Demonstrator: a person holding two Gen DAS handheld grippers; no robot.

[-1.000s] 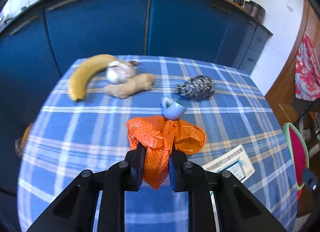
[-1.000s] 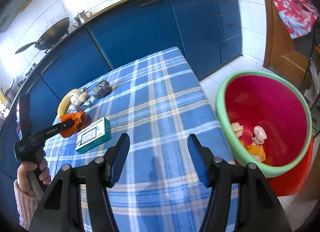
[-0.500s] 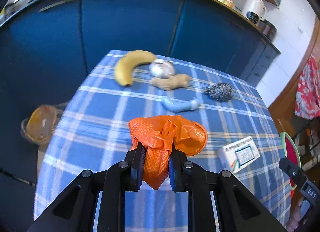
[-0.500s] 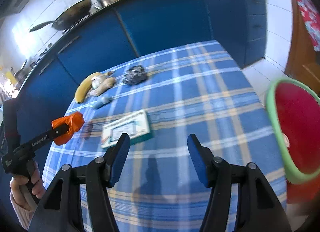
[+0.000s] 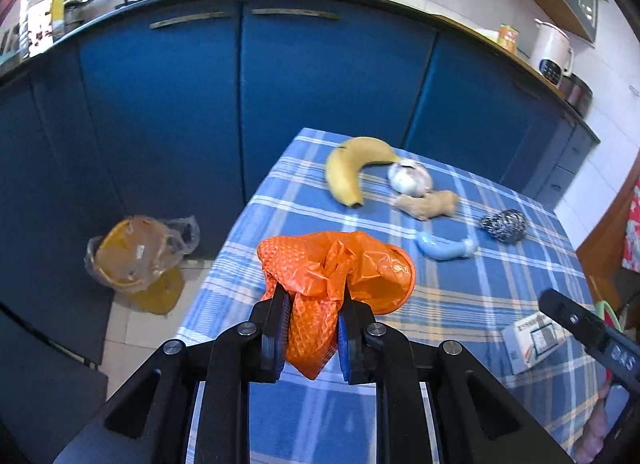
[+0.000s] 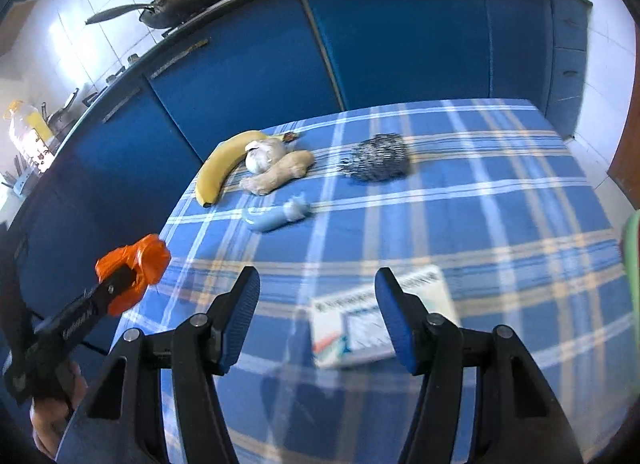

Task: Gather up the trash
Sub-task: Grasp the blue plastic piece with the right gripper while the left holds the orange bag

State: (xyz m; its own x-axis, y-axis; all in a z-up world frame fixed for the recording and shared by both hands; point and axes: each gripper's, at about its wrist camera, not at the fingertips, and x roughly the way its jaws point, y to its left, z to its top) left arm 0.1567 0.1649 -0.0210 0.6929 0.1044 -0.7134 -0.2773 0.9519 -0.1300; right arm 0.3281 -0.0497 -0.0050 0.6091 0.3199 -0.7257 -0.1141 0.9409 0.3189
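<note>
My left gripper [image 5: 312, 336] is shut on a crumpled orange plastic bag [image 5: 332, 268] and holds it above the left edge of the blue checked table [image 5: 460, 296]. The bag [image 6: 136, 272] also shows in the right wrist view at the left, clamped in the left gripper. My right gripper [image 6: 318, 312] is open and empty above the table, just over a small white and green box [image 6: 360, 328]. A crumpled light blue wrapper [image 6: 280, 215] lies mid-table.
A banana [image 5: 348, 171], garlic [image 5: 410, 177], ginger [image 5: 428, 203] and a steel scourer [image 5: 504, 225] lie at the table's far side. A bagged yellow tub [image 5: 136, 256] sits on the floor at the left. Blue cabinets stand behind. The green bin rim [image 6: 631, 256] is at the right.
My left gripper has lifted the orange bag and pulled back to the left. My right gripper has swung left from the red bin to over the box.
</note>
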